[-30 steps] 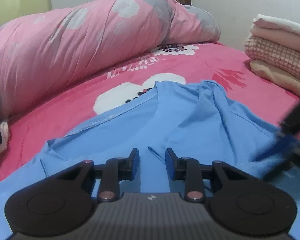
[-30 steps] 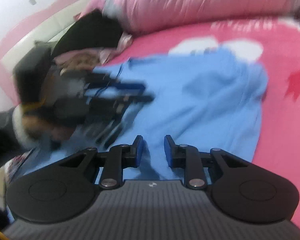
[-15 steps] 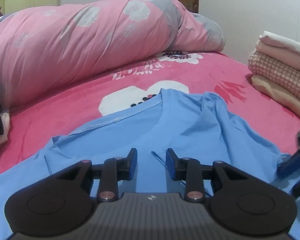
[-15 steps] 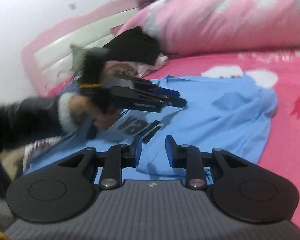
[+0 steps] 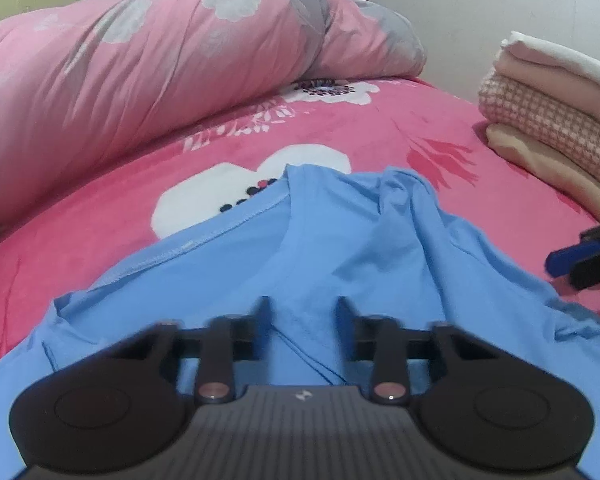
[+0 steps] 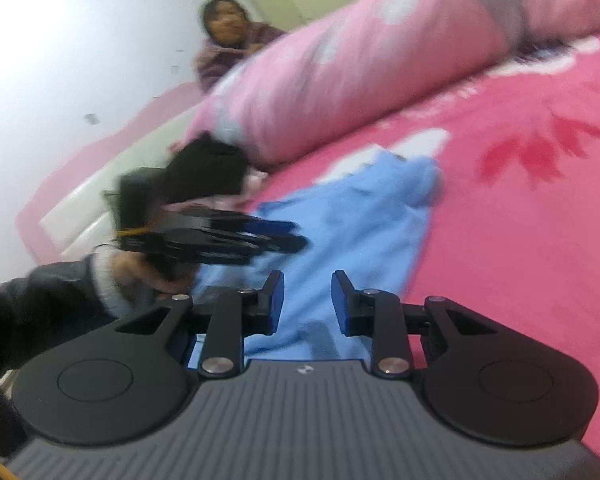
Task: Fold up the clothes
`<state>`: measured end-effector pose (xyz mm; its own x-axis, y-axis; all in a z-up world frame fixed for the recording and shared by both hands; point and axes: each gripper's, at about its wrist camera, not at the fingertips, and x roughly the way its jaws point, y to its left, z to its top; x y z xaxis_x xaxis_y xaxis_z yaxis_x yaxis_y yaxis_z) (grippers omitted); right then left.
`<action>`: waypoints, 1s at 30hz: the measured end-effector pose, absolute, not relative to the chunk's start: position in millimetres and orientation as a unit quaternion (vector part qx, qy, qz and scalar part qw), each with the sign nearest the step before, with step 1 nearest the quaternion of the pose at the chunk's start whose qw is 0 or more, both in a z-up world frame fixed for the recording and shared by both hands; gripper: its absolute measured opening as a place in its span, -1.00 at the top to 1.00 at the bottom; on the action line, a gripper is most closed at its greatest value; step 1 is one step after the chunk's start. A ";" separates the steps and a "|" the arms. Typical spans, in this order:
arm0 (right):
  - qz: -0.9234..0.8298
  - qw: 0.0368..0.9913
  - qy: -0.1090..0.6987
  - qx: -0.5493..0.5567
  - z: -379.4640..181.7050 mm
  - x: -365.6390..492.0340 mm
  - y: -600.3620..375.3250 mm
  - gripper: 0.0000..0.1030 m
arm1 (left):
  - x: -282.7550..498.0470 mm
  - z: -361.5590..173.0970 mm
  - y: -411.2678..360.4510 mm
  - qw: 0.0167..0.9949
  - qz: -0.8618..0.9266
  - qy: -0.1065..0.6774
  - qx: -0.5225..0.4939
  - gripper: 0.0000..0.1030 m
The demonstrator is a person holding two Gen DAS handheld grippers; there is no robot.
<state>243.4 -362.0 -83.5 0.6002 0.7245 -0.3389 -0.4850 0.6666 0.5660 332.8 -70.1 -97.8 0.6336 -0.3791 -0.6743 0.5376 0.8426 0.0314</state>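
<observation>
A blue T-shirt [image 5: 340,256] lies spread and rumpled on a bright pink bedspread [image 5: 380,136] printed with white flowers and red leaves. In the left wrist view its stitched hem runs diagonally from the near left toward the middle, and a loose ridge of cloth bunches at its far edge.

The left gripper [image 5: 300,312] sits low over the near part of the shirt. Its jaws are closing; they show with motion blur, a gap is still visible between them, and a crease of blue cloth lies in that gap, though the pads do not press on it. In the right wrist view the same gripper [image 6: 288,236] reaches in from the left, held by a hand [image 6: 148,276] in a dark sleeve with a pale cuff.

The right gripper [image 6: 307,300] stands over the near right edge of the shirt, its blue-padded jaws a narrow way apart with only flat cloth seen below them; nothing is gripped. Its tips enter the left wrist view at the right edge [image 5: 580,256].

A rolled pink quilt with grey flowers [image 5: 160,72] lies along the far left of the bed. A stack of folded clothes [image 5: 556,116] sits at the far right. A dark garment [image 6: 208,168] rests by the quilt's end near the headboard [image 6: 84,200], and a second person [image 6: 228,36] sits beyond it.
</observation>
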 end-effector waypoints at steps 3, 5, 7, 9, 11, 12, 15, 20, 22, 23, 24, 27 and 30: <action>0.336 0.861 0.290 0.248 -92.2 249.5 -371.9 0.50 | 329.1 -96.8 -68.6 0.898 -0.253 0.343 0.108 0.87; 0.327 0.859 0.293 0.264 -96.4 250.9 -376.7 0.50 | 327.0 -94.6 -65.6 0.900 -0.247 0.347 0.093 0.89; 0.323 0.856 0.297 0.273 -100.9 253.7 -377.4 0.50 | 326.3 -89.5 -60.2 0.904 -0.234 0.349 0.076 0.90; 0.319 0.853 0.306 0.278 -104.5 256.9 -376.9 0.50 | 326.7 -82.7 -52.8 0.910 -0.217 0.349 0.060 0.91; 0.315 0.850 0.316 0.281 -107.5 260.9 -376.5 0.50 | 327.2 -76.2 -45.8 0.915 -0.199 0.348 0.052 0.91; 0.314 0.848 0.319 0.283 -108.2 262.2 -376.8 0.50 | 327.3 -74.6 -44.5 0.916 -0.193 0.347 0.057 0.90; 0.312 0.846 0.323 0.286 -108.8 263.0 -377.9 0.51 | 331.1 -76.7 -41.4 0.913 -0.170 0.365 0.061 0.89; 0.310 0.845 0.328 0.286 -110.2 263.1 -378.7 0.53 | 333.0 -88.7 -46.0 0.910 -0.138 0.380 0.086 0.50; 0.310 0.844 0.328 0.288 -110.6 263.9 -378.5 0.53 | 331.2 -86.9 -45.6 0.918 -0.129 0.363 0.090 0.21; 0.310 0.844 0.329 0.288 -110.7 264.4 -378.4 0.53 | 330.3 -85.5 -45.3 0.922 -0.125 0.355 0.092 0.08; 0.310 0.844 0.329 0.288 -110.8 264.8 -378.4 0.53 | 329.4 -83.2 -46.2 0.926 -0.120 0.344 0.095 0.02; 0.310 0.843 0.331 0.289 -111.5 266.0 -379.7 0.53 | 328.2 -74.7 -57.2 0.937 -0.122 0.311 0.107 0.01; 0.310 0.843 0.332 0.289 -111.2 266.3 -379.8 0.53 | 334.7 -67.2 -88.0 0.936 -0.163 0.287 0.119 0.01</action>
<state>266.3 -379.8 -111.2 0.5877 0.7145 -0.3796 -0.3312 0.6405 0.6929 334.7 -88.0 -67.2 0.7819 -0.2369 -0.5766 0.3734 0.9187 0.1289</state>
